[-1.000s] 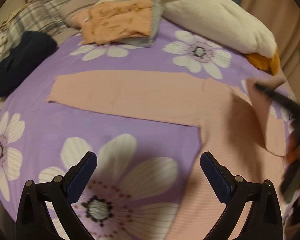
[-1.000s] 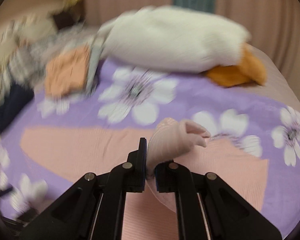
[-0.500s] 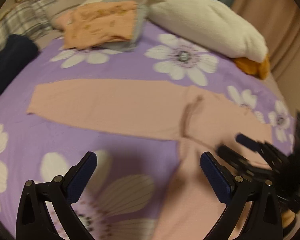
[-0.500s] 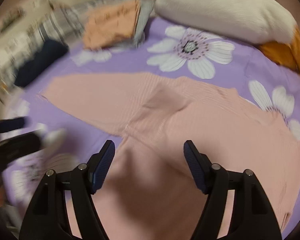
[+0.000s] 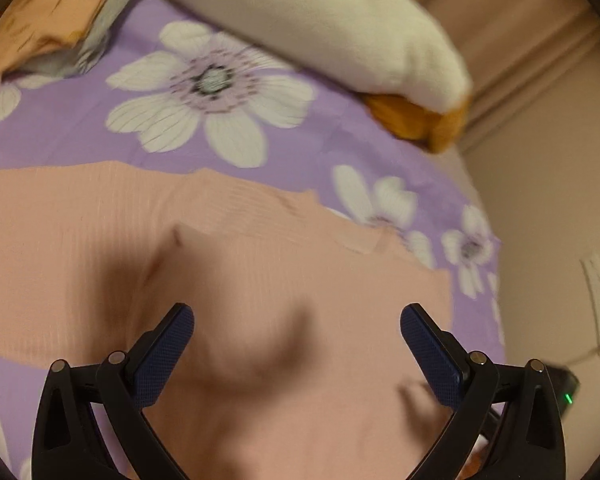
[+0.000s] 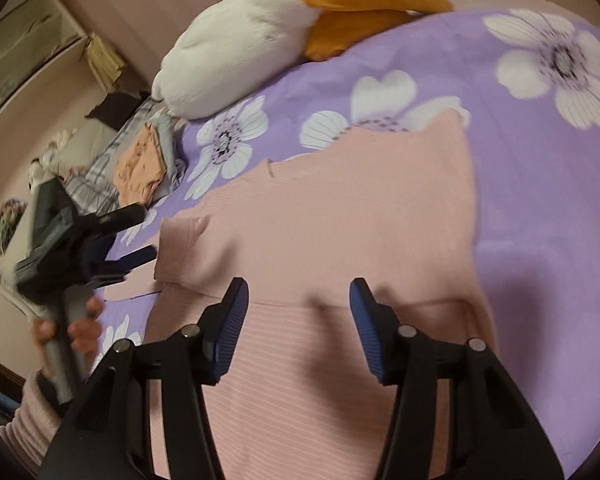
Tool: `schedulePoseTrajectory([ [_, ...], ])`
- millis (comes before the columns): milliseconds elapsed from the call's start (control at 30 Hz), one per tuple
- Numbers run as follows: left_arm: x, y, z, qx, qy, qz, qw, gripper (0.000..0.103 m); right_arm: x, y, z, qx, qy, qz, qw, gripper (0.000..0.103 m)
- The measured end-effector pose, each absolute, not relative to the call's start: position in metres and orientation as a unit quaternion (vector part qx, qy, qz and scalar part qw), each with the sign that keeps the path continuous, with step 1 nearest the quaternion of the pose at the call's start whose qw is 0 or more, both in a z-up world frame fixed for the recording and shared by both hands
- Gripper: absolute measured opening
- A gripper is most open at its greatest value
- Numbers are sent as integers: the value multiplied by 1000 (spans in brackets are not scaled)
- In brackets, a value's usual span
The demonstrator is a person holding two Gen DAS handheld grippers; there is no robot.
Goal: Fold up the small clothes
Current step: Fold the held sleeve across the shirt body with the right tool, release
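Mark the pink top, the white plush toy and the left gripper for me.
pink top (image 6: 340,232): right wrist view, on the flat ribbed body panel.
white plush toy (image 6: 236,48): right wrist view, on its white body.
left gripper (image 5: 297,320): left wrist view, midway between its open fingertips.

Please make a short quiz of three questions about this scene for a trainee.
1. True or false: the right gripper is shut on the pink garment.
2. The white plush toy lies on: A) the floor B) the purple floral bedspread C) a chair.
3. Fill in: the left gripper is ____ above the pink garment.

Key: 1 false, both grippers are open and hold nothing; 2 B; 3 open.
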State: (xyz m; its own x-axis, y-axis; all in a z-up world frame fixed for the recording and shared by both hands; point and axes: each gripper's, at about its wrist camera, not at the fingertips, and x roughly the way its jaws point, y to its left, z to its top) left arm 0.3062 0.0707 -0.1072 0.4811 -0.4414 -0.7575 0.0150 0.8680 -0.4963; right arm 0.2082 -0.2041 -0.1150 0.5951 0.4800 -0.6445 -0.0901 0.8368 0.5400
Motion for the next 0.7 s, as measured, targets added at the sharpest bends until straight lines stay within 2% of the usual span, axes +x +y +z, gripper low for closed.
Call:
schedulePoseTrajectory([
  [167, 314, 111, -131, -244, 506, -77, 824, 102, 198, -227, -119, 249, 414, 156, 861, 54],
  [467, 249, 197, -94, -276, 456, -34, 845, 102, 173, -225, -107, 255, 395, 169, 866, 54],
  [700, 200, 281, -101, -357, 424, 27, 832, 102, 151, -198, -100, 237, 399, 192, 865, 55],
])
